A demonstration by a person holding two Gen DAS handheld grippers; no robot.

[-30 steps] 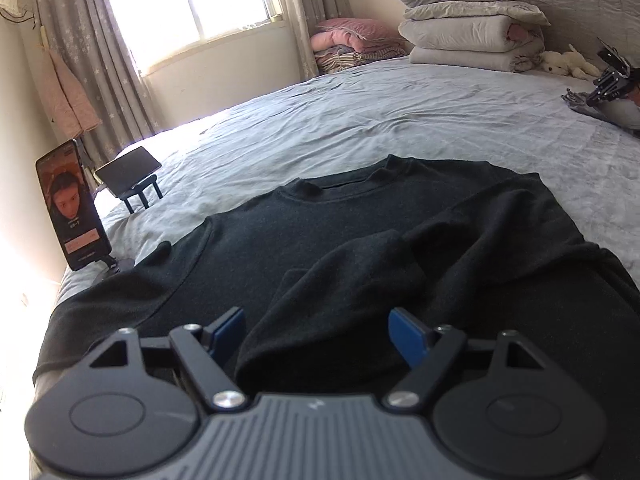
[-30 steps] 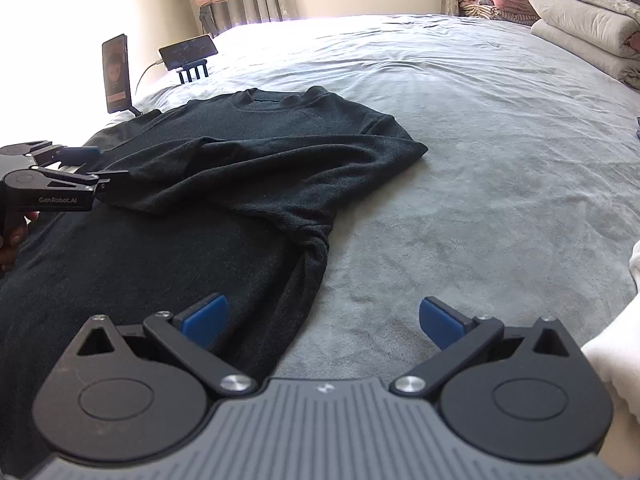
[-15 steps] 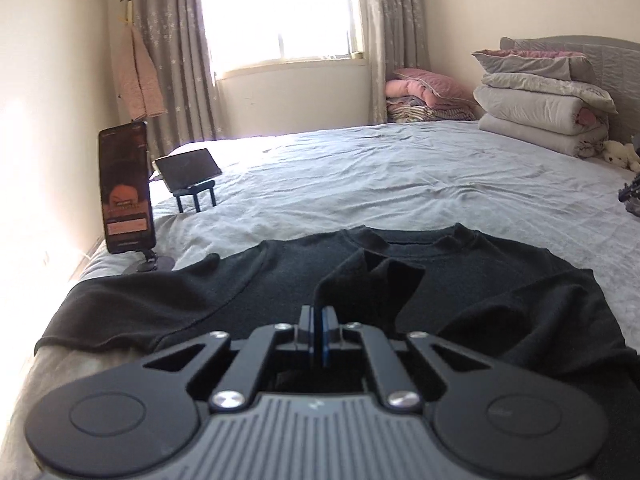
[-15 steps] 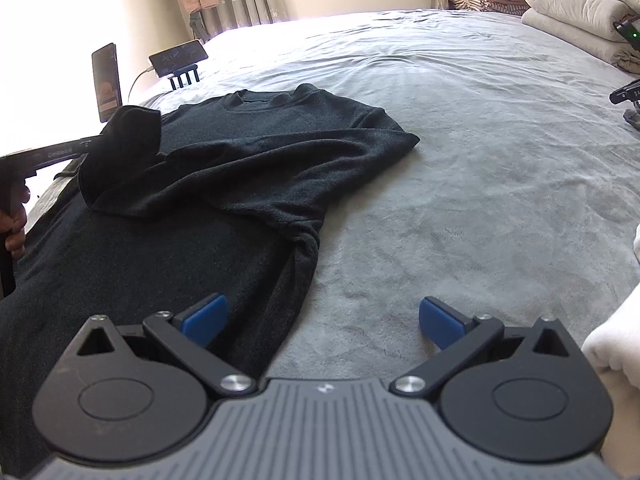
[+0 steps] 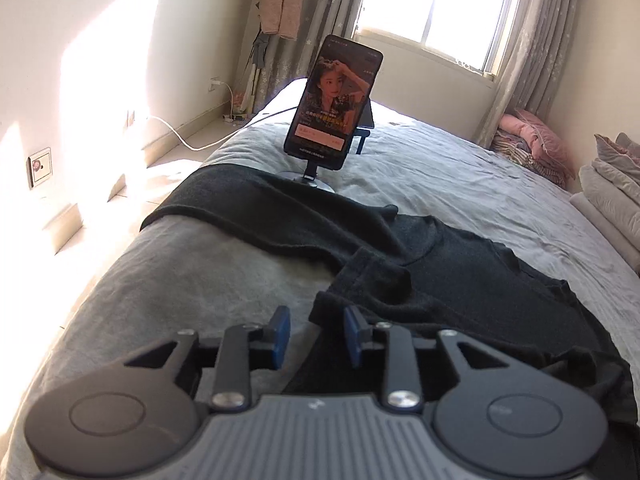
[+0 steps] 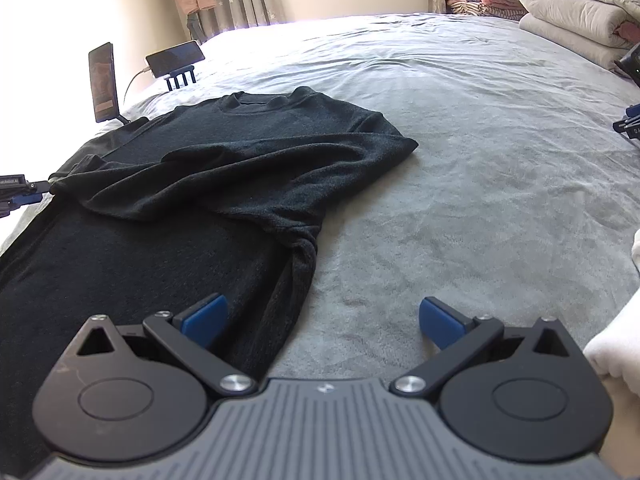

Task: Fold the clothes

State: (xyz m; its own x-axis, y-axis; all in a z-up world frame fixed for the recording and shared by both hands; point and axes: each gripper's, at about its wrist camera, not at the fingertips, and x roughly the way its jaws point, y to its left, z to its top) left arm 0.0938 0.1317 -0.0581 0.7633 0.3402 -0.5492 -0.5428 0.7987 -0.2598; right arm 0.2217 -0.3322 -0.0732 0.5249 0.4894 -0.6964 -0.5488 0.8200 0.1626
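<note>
A black long-sleeved sweater lies flat on the grey bed, its right sleeve folded across the chest. In the left wrist view the sweater lies ahead, and the folded sleeve's cuff rests just beyond my left gripper, whose jaws stand partly open with nothing held. In the right wrist view the left gripper sits at the sweater's left edge. My right gripper is wide open and empty, over the sweater's right side edge.
A phone on a stand stands at the bed's left edge near the sweater's other sleeve. A second phone on a small stand sits beyond. Folded quilts are stacked at the far right. The floor lies left of the bed.
My left gripper closed on the folded sleeve's cuff, carried it left across the chest, laid it down and opened. It now faces the phone. The right gripper stayed put.
</note>
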